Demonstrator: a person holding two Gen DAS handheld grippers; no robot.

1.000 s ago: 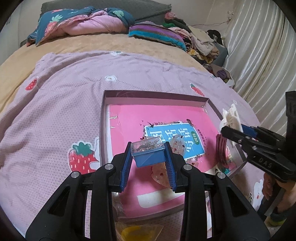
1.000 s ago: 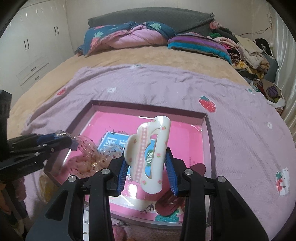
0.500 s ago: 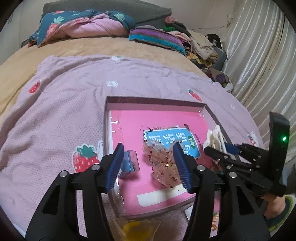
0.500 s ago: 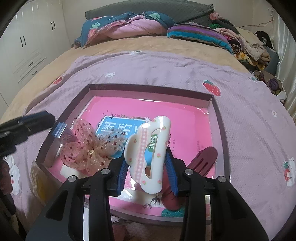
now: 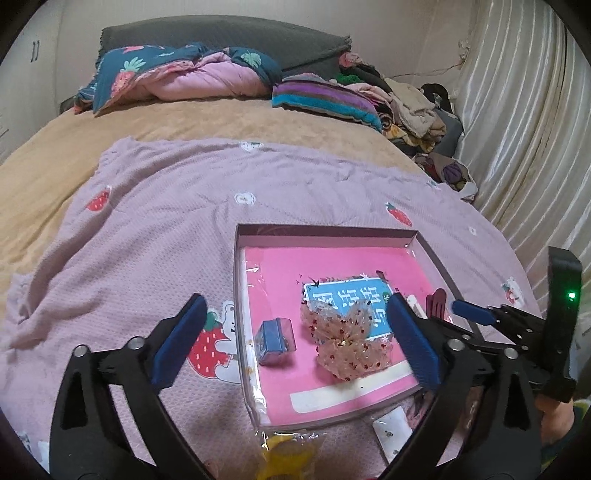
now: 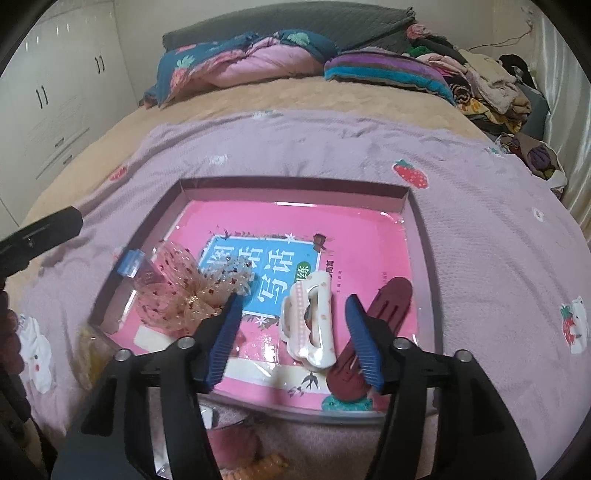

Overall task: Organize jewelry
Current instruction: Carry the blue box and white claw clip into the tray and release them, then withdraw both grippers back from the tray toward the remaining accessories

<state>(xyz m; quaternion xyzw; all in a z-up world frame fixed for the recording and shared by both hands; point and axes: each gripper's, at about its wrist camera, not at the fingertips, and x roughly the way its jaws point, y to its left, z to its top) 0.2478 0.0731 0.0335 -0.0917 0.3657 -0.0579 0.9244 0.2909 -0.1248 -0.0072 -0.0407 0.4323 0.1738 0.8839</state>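
With both pairs of my fingers spread wide and empty, the white claw clip [image 6: 309, 325] and blue box [image 5: 275, 341] lie sorted inside the tray [image 6: 288, 188].

box [image 5: 275, 341] left of bow [image 5: 345, 338] (in tray [image 5: 325, 232])

A wide bed [image 5: 155, 125] with a tan sheet fills the room. A grey headboard [image 6: 295, 27] backs onto a cream wall. White wardrobe doors [image 6: 55, 96] stand at the left. Pale pleated curtains [image 5: 524, 122] hang at the right. Lighting is soft and even.
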